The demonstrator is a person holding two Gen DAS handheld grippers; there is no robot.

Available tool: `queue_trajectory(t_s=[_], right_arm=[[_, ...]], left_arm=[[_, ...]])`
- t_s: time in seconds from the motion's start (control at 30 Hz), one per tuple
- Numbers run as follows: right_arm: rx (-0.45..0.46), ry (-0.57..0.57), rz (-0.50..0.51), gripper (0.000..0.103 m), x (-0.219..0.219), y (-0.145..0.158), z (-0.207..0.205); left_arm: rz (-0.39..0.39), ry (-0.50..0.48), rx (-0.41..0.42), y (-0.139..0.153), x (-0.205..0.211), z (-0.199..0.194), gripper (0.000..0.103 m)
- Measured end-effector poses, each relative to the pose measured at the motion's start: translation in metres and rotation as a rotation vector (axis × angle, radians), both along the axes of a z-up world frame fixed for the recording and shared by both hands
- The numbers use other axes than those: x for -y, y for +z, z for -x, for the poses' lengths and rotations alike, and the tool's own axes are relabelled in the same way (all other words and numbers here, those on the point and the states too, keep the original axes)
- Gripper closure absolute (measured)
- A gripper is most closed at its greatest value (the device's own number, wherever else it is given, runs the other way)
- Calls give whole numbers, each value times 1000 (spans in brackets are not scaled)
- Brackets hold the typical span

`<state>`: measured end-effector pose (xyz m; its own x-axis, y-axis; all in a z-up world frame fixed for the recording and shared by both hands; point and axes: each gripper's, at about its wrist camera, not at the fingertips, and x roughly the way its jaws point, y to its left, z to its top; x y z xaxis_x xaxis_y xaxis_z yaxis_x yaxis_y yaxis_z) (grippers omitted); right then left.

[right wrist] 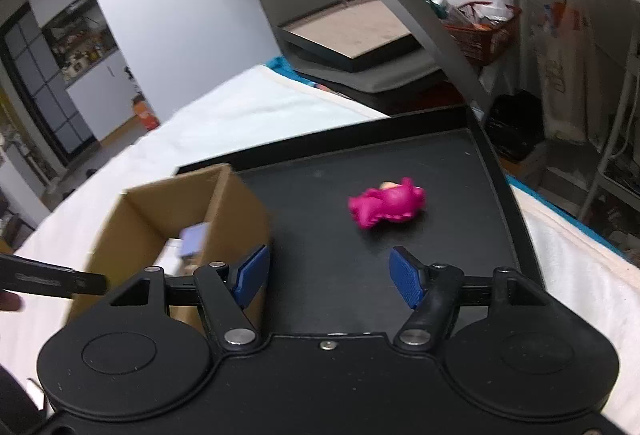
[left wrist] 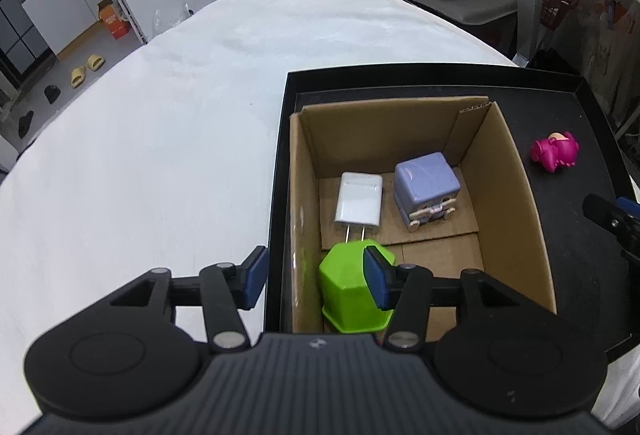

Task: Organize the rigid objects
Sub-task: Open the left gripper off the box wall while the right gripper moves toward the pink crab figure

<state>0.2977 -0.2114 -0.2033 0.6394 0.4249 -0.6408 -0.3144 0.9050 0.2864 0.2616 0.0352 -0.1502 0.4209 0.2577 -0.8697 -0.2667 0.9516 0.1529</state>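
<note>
no readable text, labels or numbers anywhere

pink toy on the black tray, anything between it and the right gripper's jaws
Nothing visible. The pink toy lies alone on the black tray, with bare tray surface between it and the right gripper, whose jaws stand open and empty. The cardboard box sits off to the left, clear of that path.

one box [left wrist: 508, 171], three items inside, one pink toy [left wrist: 556, 151] outside
</note>
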Motion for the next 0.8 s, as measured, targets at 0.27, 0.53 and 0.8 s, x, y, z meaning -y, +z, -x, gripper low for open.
queue_trajectory(t_s=[0.27,0.53,0.8], right_arm=[[32,-16,62,23,-8,-19,-22],[27,-9,95,18,-14,-34,-46],[25,6,124,18,-21,-48,-71]], left_arm=[[-107,9,-45,-8,8,-19,51],[-167,28,-89,-18,13,-37,51],[-212,30,-126,-27,22,-45,50]])
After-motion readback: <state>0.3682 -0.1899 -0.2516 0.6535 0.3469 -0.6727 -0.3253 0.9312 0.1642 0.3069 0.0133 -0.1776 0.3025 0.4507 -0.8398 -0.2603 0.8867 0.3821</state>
